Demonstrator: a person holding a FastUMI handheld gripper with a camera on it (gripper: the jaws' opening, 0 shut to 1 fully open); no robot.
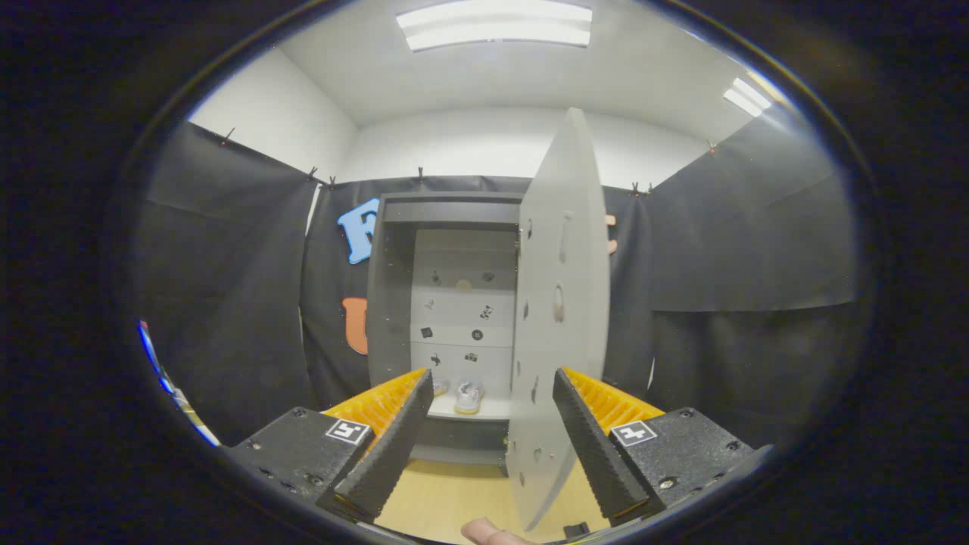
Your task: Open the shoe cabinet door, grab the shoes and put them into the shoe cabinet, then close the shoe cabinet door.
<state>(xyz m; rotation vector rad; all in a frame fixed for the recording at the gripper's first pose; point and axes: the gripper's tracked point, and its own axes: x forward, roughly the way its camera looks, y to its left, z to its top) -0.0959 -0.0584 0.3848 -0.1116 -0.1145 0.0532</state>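
1. My tool [492, 424] is spread wide and holds nothing; the free edge of the door [560, 318] stands in the gap between the fingers, nearer the right one, and I can't tell whether it touches it.
2. The shoe cabinet [454, 303] stands straight ahead against the far wall, open; the door is swung out toward me, hinged on the cabinet's right side, its long axis upright and its face turned to the left.
3. A pair of shoes [462, 395] sits on the cabinet's bottom shelf [484, 412], beyond my fingertips and a little left of the door; the right shoe shows whole, the left one is half hidden behind my left finger.
4. So I reckon the shoes are home and closing is what's left; the door lies just right of the tool's centre line, so the push should come from its right side, sweeping it left and away toward the cabinet front.
5. A fingertip [484, 534] shows at the near edge, over the wooden floor [447, 492].
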